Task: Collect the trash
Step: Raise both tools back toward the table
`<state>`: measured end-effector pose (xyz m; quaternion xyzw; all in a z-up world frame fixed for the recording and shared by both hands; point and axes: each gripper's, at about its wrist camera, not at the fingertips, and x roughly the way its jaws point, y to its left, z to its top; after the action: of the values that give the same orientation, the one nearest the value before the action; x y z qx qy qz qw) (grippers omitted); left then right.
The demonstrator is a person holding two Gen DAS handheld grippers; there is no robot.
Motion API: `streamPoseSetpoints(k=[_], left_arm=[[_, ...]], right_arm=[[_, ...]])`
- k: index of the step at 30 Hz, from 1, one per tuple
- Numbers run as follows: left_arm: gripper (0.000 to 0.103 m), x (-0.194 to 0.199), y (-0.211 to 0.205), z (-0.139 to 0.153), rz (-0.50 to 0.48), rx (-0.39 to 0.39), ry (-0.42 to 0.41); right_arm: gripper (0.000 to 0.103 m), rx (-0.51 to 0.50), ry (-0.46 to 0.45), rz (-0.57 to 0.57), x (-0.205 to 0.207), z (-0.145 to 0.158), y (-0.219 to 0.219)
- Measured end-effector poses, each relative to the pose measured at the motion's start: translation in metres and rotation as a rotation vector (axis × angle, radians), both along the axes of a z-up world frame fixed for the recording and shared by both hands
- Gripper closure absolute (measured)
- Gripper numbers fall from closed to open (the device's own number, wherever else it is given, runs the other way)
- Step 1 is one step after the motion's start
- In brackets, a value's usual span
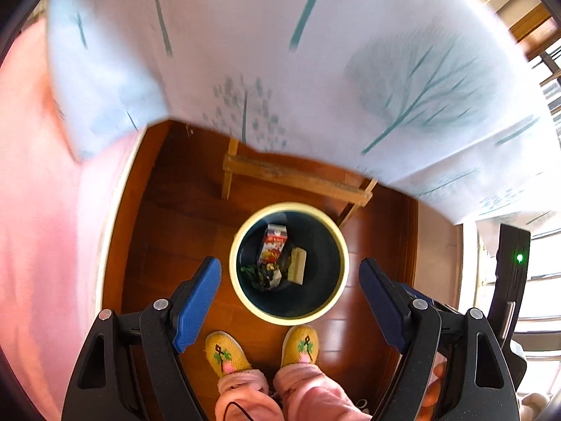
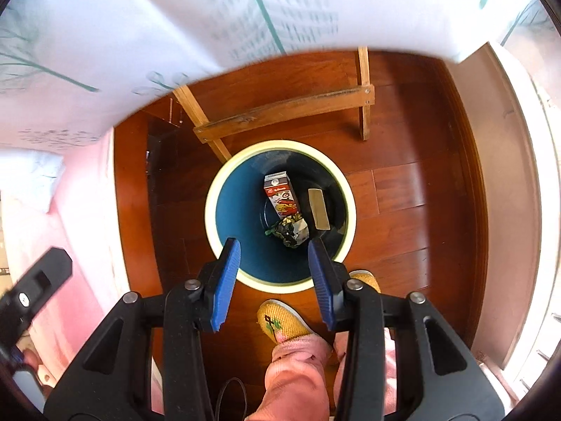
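**Trash bin and contents, both grippers above**

Left wrist view: left gripper (image 1: 290, 282), blue-padded fingers spread wide, holding nothing, above a round dark-blue bin with cream rim (image 1: 245, 301) on red-brown wooden floor (image 1: 175, 217). Inside: red-and-white drink carton (image 1: 273, 244), beige rectangular block (image 1: 297, 266), crumpled dark wrapper (image 1: 261, 275). Yellow embroidered slippers (image 1: 226, 351) just beside the bin.

Right wrist view: right gripper (image 2: 274, 256), fingers parted, nothing between them, over the same bin (image 2: 214, 189). Carton (image 2: 282, 194), block (image 2: 318, 208) and wrapper (image 2: 290, 231) lie together at its bottom. White tree-print tablecloth (image 2: 175, 17) overhangs a pale wooden frame (image 2: 280, 112).

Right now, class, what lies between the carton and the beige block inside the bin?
Only bare dark bin floor separates carton and beige block; the right wrist view shows it.
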<state>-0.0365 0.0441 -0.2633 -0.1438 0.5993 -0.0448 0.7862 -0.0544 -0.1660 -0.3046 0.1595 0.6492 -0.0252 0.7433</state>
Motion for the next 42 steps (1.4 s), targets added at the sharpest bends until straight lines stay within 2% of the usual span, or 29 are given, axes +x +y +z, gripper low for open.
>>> streamPoseSetpoints(k=[8,17,21,25,30,36,42], left_arm=[[0.021,0.001,0.008,0.104,0.001,0.060,-0.069],[0.021,0.002,0.026,0.235,0.003,0.091,-0.200],[0.021,0.000,0.028,0.283,-0.017,0.120,-0.246],[0.021,0.002,0.032,0.318,-0.015,0.133,-0.277],[0.023,0.006,0.033,0.349,-0.039,0.120,-0.301],[0.024,0.018,0.029,0.377,-0.084,0.110,-0.342],[0.024,0.037,0.029,0.392,-0.117,0.084,-0.347]], right_arm=[[0.066,-0.002,-0.065,0.061,-0.009,0.097,0.003],[0.066,-0.027,-0.197,0.090,-0.010,0.219,-0.002],[0.066,-0.040,-0.278,0.068,-0.012,0.269,-0.006],[0.066,-0.046,-0.361,0.029,-0.010,0.316,-0.011],[0.066,-0.052,-0.467,-0.030,-0.008,0.367,-0.016],[0.066,-0.057,-0.537,-0.091,-0.006,0.401,-0.027],[0.066,-0.054,-0.586,-0.151,-0.008,0.423,-0.038]])
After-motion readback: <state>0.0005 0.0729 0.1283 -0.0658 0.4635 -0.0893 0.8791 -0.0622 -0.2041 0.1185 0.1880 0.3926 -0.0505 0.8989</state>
